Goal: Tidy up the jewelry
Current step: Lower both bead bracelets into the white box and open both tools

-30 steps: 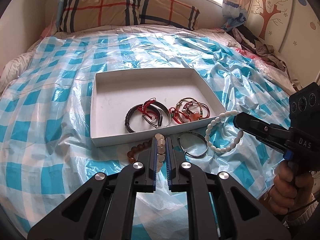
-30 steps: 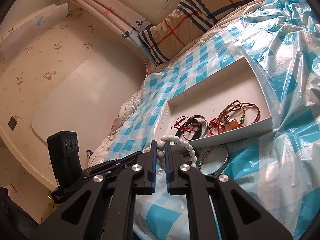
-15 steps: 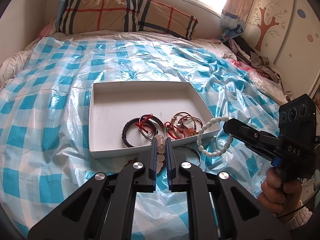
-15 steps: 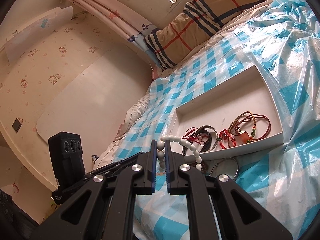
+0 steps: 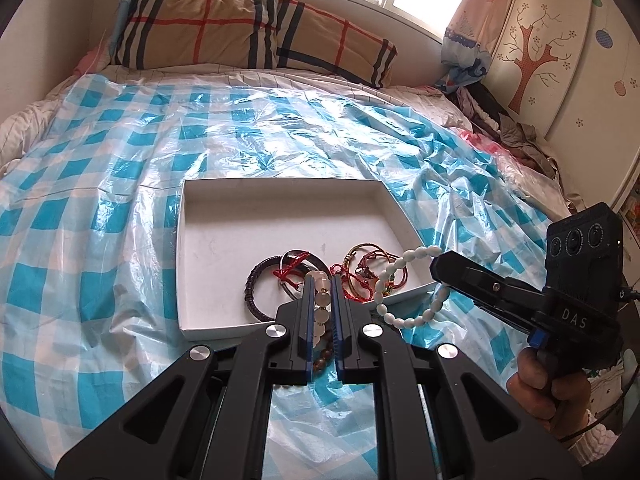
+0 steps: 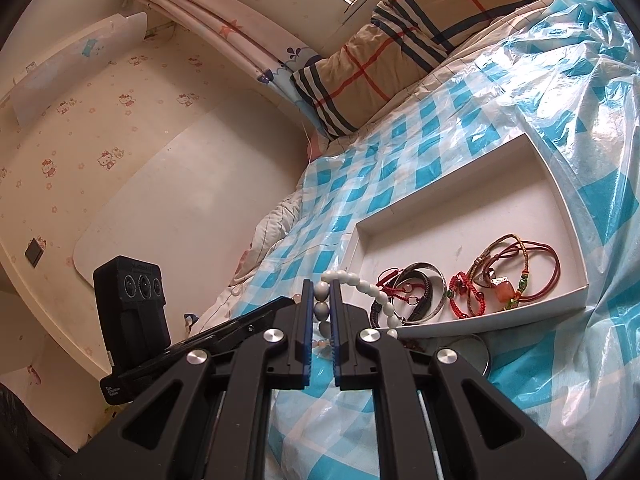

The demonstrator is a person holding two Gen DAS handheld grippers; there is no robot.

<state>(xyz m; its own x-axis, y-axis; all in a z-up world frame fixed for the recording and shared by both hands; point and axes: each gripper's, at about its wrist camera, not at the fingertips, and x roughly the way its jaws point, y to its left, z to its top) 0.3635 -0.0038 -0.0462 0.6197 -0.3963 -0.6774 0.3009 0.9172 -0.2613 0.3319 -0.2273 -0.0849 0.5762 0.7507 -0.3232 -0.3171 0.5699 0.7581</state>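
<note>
white bead bracelet: pinched in right claw, loop hangs over near right corner of white tray
pale/brown bead bracelet: gripped by left claw, long axis down toward bed
tray contents: black bangle, red cord bracelets
writing: "DAS" on right claw body
surface: blue checked plastic sheet on bed

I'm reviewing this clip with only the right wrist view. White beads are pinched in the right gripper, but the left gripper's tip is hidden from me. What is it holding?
Observer: The left gripper is shut on a pale-and-brown bead bracelet.
Operator: Is my white bracelet a full loop?
Observer: Yes. The white bracelet hangs as a whole loop from the right gripper, at the near corner of the white box.
Operator: What's out of my frame?
Observer: A heap of clothes beside a cabinet with a tree decal.
</note>
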